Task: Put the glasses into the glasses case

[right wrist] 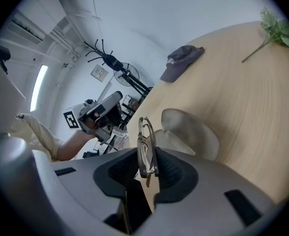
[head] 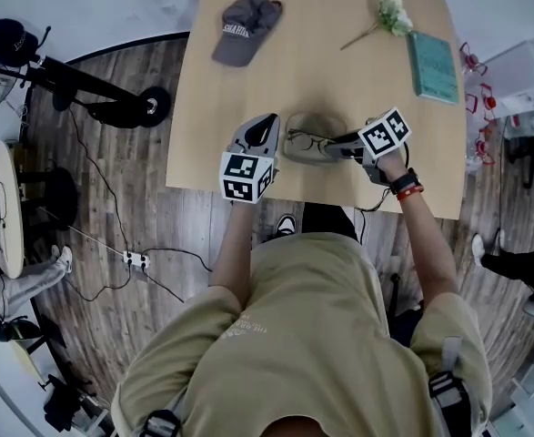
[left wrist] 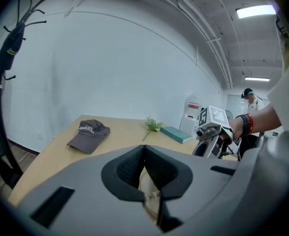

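Note:
The open beige glasses case (head: 322,123) lies near the table's front edge, between my two grippers. My right gripper (head: 333,144) is shut on the folded dark-framed glasses (head: 307,140) and holds them just over the case. In the right gripper view the glasses (right wrist: 146,149) stand upright between the jaws of the right gripper (right wrist: 147,167), and the case (right wrist: 196,132) lies open just beyond. My left gripper (head: 276,136) is at the case's left side. In its own view the left gripper (left wrist: 145,156) is shut on a beige edge of the case (left wrist: 149,193).
On the wooden table (head: 248,107), a grey cap (head: 246,27) lies at the far left. A flower sprig (head: 387,15) and a teal book (head: 432,65) lie at the far right. Cables and a stand base (head: 112,98) are on the floor to the left.

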Available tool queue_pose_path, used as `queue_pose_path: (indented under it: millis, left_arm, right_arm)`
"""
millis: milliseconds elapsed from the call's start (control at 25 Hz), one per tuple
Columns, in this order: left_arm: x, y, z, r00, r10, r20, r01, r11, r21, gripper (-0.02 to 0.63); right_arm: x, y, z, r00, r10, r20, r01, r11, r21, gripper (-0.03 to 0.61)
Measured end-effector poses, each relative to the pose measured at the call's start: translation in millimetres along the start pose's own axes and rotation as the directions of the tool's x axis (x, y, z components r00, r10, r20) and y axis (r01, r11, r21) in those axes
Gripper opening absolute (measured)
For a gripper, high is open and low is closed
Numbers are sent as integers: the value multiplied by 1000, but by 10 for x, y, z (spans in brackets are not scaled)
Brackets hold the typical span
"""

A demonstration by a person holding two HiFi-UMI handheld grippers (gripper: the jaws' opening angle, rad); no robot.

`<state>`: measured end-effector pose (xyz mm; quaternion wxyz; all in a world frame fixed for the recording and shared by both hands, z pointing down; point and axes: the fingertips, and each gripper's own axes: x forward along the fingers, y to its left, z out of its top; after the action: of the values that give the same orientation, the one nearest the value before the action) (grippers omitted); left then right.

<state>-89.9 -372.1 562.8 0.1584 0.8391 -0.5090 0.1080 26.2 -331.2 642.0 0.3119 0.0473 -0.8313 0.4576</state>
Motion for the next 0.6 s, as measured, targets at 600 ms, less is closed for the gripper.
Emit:
queue_pose_path:
  millis: [600]
  left_arm:
    - [74, 211, -107, 1000, 12, -27, -13, 1000, -27, 21]
  right_arm:
    - [384, -303, -202, 979, 29, -203, -23, 999, 28, 110]
